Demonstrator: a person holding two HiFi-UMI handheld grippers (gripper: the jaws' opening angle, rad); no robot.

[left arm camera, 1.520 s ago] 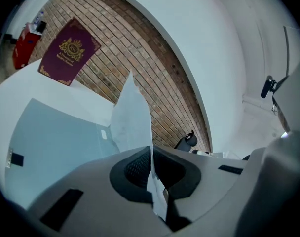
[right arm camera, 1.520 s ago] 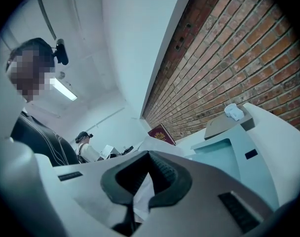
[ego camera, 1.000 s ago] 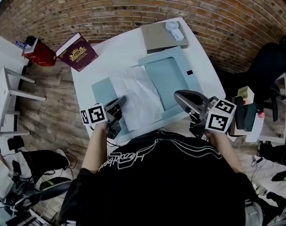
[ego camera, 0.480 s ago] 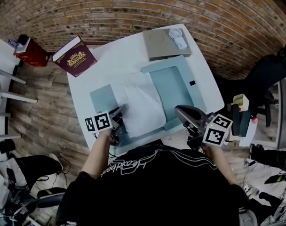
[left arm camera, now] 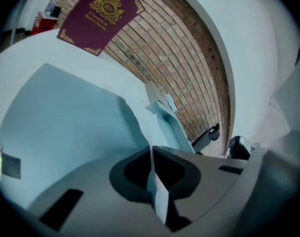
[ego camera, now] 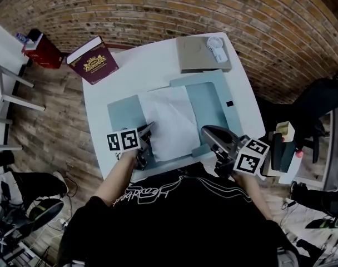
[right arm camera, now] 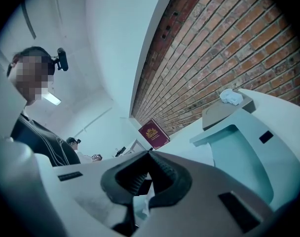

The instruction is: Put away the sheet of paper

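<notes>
A white sheet of paper [ego camera: 170, 121] lies on an open teal folder [ego camera: 213, 102] on the white table [ego camera: 141, 65]. My left gripper [ego camera: 148, 130] sits at the sheet's left edge, over the folder's left flap [ego camera: 122, 113]. In the left gripper view its jaws are shut on a thin pale sheet edge [left arm camera: 159, 196], with the teal flap [left arm camera: 66, 127] spreading to the left. My right gripper [ego camera: 209, 133] hovers over the folder's near right corner. Its fingertips [right arm camera: 149, 157] meet, and I see nothing pinched at them.
A maroon book [ego camera: 94, 60] overhangs the table's far left corner. At the far right end lies a beige folder [ego camera: 199, 54] with a small white fan [ego camera: 218, 48] on it. A red box [ego camera: 40, 49] stands off the table on the left. The person's torso fills the near side.
The paper lay crumpled and skewed a second ago; it now lies flatter and squarer on the folder. Both grippers have stayed at its near corners, with the left one still gripping.
</notes>
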